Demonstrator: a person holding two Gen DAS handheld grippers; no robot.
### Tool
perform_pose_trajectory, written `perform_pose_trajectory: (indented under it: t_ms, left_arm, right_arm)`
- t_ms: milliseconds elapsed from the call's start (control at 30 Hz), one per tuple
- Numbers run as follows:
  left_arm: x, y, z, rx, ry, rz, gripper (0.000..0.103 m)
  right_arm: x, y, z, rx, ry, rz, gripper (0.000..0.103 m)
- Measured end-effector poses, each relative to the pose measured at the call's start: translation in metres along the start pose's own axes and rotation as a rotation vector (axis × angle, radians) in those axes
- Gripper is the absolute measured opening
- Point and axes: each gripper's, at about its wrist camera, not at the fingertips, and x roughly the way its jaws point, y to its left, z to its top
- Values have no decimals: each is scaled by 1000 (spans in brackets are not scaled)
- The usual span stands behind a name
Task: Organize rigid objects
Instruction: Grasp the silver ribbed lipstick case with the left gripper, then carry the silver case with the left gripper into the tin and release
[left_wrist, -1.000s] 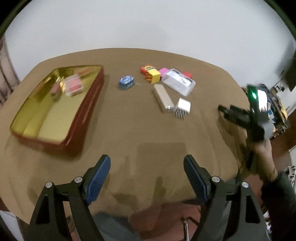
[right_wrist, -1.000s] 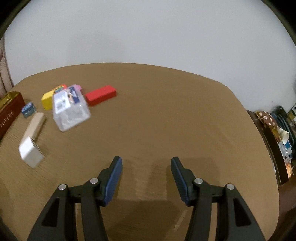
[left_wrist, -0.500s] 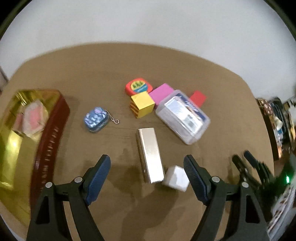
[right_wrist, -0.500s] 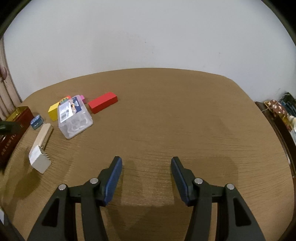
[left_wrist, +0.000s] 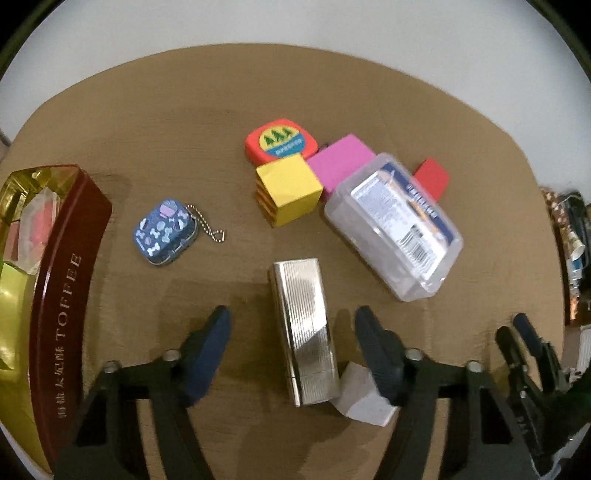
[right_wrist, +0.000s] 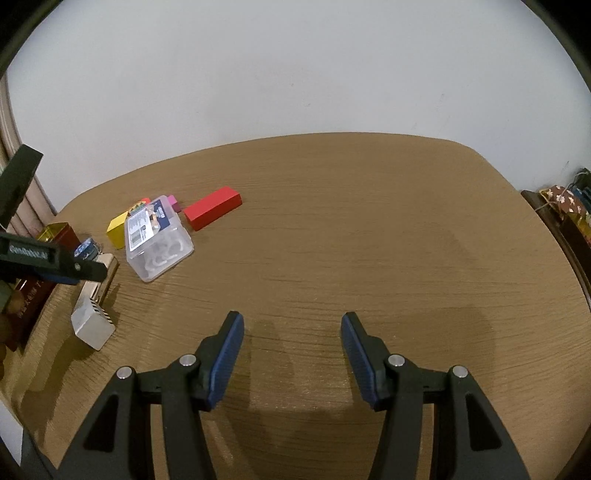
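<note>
A silver ribbed box (left_wrist: 304, 325) lies lengthwise on the brown table between the fingers of my left gripper (left_wrist: 292, 312). The jaws are closing, with a gap still showing on each side of the box. A white cube (left_wrist: 364, 398) touches the box's near end beside the right finger. Farther off sit a clear plastic case (left_wrist: 395, 229), a yellow block (left_wrist: 290, 188), a pink block (left_wrist: 341, 160), a red block (left_wrist: 432, 179) and a red tape measure (left_wrist: 279, 144). My right gripper (right_wrist: 292, 319) hangs open over bare table, holding nothing.
A dark red and gold toffee tin (left_wrist: 66, 295) stands at the left with a few items inside. A small blue tin with a chain (left_wrist: 166, 230) lies between it and the blocks. Cluttered shelves (right_wrist: 569, 206) border the table's right edge.
My left gripper swept from the tin side across the table and came down over the silver box, and its jaws narrowed. The right gripper shifted only slightly; the left gripper now shows at its left edge.
</note>
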Motion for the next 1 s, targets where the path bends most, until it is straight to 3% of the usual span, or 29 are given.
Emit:
perform_pose_trajectory:
  t_ms: [33,100,400,667,800,1000]
  left_arm:
    - [5,0,-1,0,16,-4,33]
    - [2,3,-6,-2,-17,24,26]
    - [-26,27,-27,-28,-43,-41,26]
    - [-109,66,-56,-55,-137,-32,26]
    - [-151,106,-50,-90,-188,42,26]
    - [-155,186,-33,-145,-168,208,26]
  right_arm:
    - [1,0,0,0,6,-1,56]
    - [3,0,0,0,13,-3,56]
    - [5,2,0,-2,20,-2,57]
    - [5,2,-1,-14,23,-5,57]
    - [8,6,-1,-33,33,-17,62]
    - [8,9,-2,-43,36,-33,63]
